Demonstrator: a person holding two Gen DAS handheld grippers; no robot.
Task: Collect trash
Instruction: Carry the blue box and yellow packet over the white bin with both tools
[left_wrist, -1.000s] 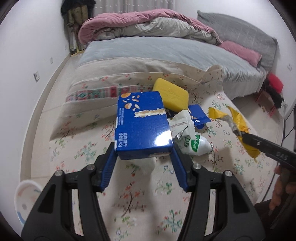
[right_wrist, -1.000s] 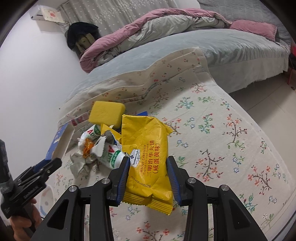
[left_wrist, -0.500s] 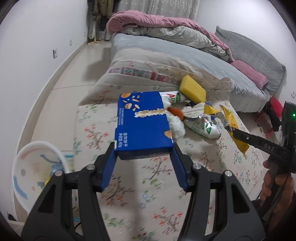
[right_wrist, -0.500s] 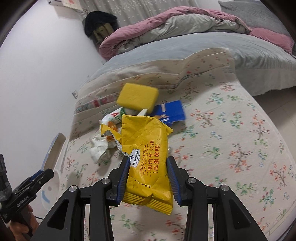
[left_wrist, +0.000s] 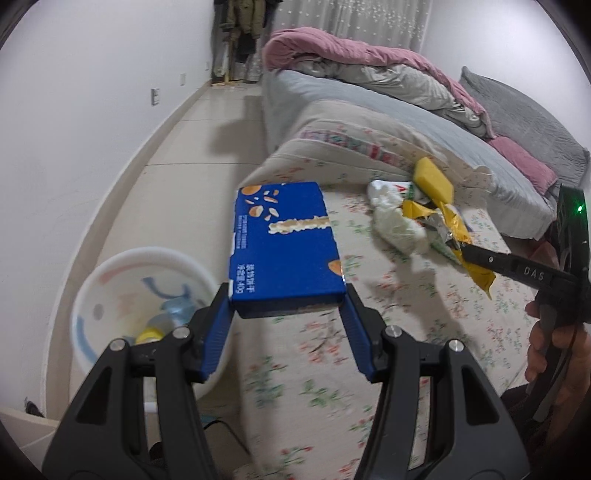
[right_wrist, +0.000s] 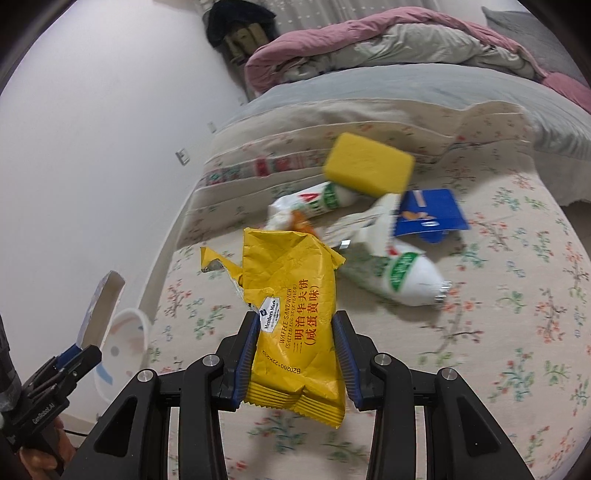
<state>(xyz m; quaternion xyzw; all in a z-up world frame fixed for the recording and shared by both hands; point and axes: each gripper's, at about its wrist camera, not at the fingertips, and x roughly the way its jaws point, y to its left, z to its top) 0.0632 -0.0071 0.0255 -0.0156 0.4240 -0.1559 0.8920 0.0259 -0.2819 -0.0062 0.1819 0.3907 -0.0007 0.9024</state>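
The left gripper (left_wrist: 287, 299) is clamped on a blue box (left_wrist: 286, 249), its blue pads pressed against the box's two long sides near the close end; the box lies flat and sticks forward. It hangs over the left edge of a floral cloth (left_wrist: 388, 332), beside and above a white bin (left_wrist: 122, 295) that stands on the floor to the left of the cloth. The right gripper (right_wrist: 295, 325) is clamped on a yellow wrapper (right_wrist: 291, 299), torn open at its far end, with its crimped seam hanging below the pads; the wrapper is held over the cloth (right_wrist: 498, 314).

A bed (left_wrist: 369, 107) with a pink and grey quilt (left_wrist: 369, 70) runs along the far side, and the cloth's far edge rises against it.

The rest of the trash lies in a loose heap on the far part of the cloth. A yellow sponge (right_wrist: 369, 164) sits at the back, its near edge over a white-and-green wrapper (right_wrist: 317, 199). Just right of it lies a flat blue carton piece (right_wrist: 430, 216), and in front of that a second white-and-green wrapper (right_wrist: 399, 273). In the left view a crumpled white wad (left_wrist: 397, 225) lies at the near edge of the heap.

The bin holds a bluish clear item and something yellow at the bottom; what they are cannot be told.
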